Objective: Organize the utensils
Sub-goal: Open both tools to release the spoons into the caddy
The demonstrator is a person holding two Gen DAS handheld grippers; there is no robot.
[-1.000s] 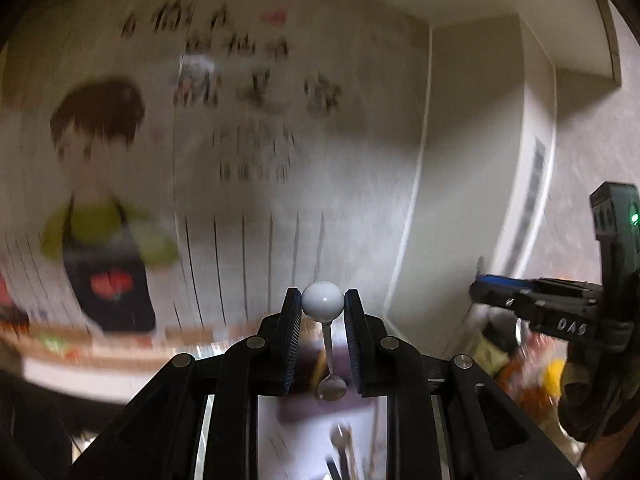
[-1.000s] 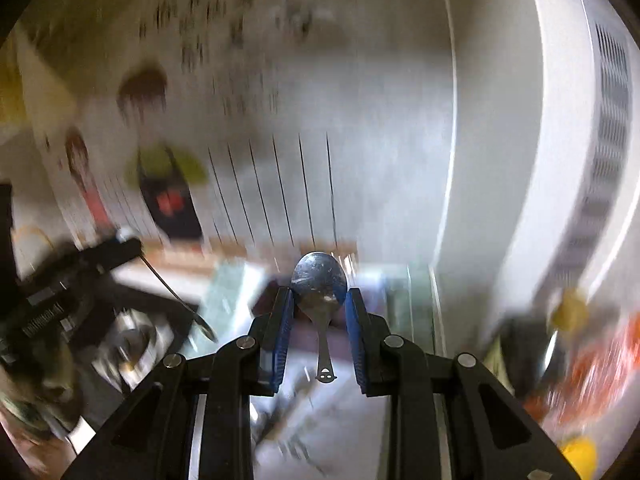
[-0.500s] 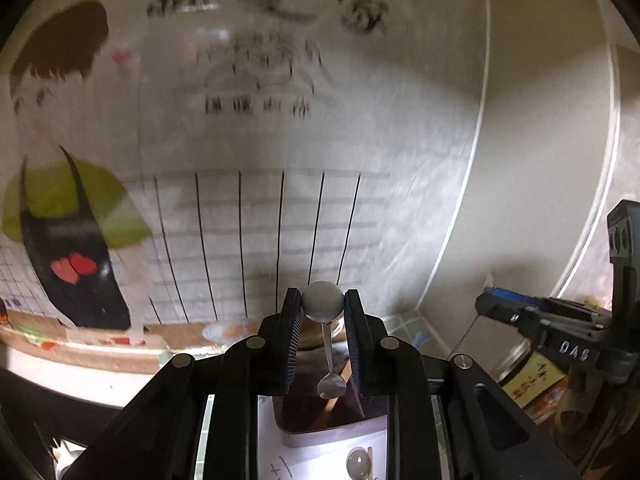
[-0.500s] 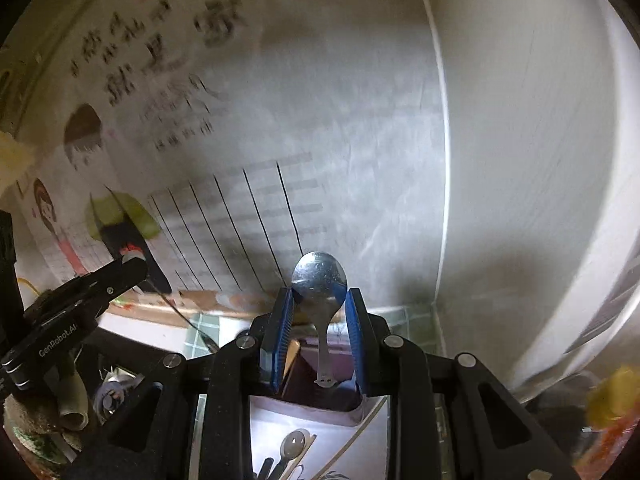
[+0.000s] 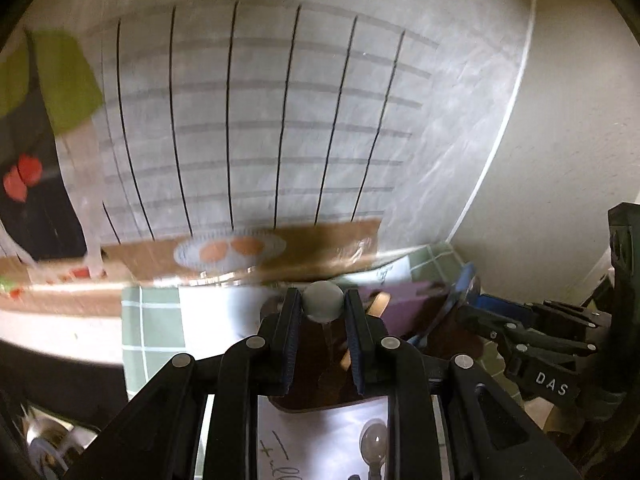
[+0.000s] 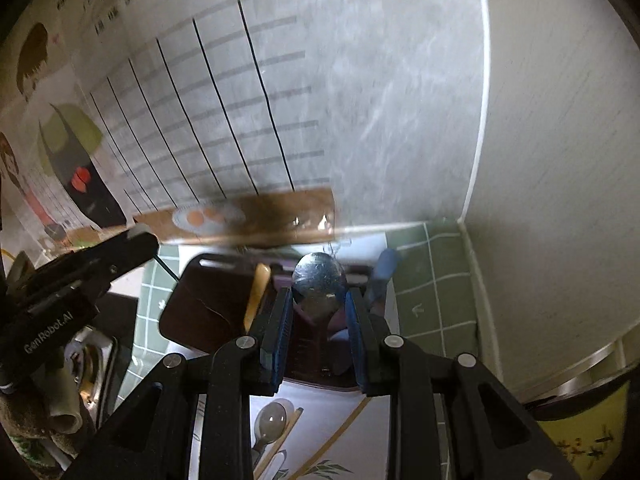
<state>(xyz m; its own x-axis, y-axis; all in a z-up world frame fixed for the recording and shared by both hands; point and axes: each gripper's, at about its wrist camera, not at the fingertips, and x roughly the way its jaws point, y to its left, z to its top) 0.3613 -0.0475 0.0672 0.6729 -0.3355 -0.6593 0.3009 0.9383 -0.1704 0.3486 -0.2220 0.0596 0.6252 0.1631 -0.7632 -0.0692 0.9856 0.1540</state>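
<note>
left gripper (image 5: 323, 334) clamped on a thin metal utensil with a white ball end (image 5: 322, 301); ball sits at the fingertips, shaft hangs down between the fingers, working end low; judged: held that way so it drops working-end-first into the holder; right gripper (image 6: 319, 330) clamped on a steel spoon (image 6: 319, 284), bowl up at the tips, handle down; same logic, handle goes in first, bowl stays on top

both point down over the utensil holder (image 6: 192, 304), dark brown/purple box on green checked cloth (image 6: 432, 280) by the wall corner; judged: both items about to be lowered in, neither released; holder already has a pale wooden handle (image 6: 256, 292) and a blue-handled piece (image 6: 380, 272), upright, leaning on the walls

count: two grippers, two held utensils (one each), one holder, at least two items inside; rest of the contents hidden behind the fingers; printed sheet (image 5: 320, 432) with a spoon picture lies in front of the holder; behind it, ruled wall poster (image 5: 256, 120); far left of it blurred
</note>
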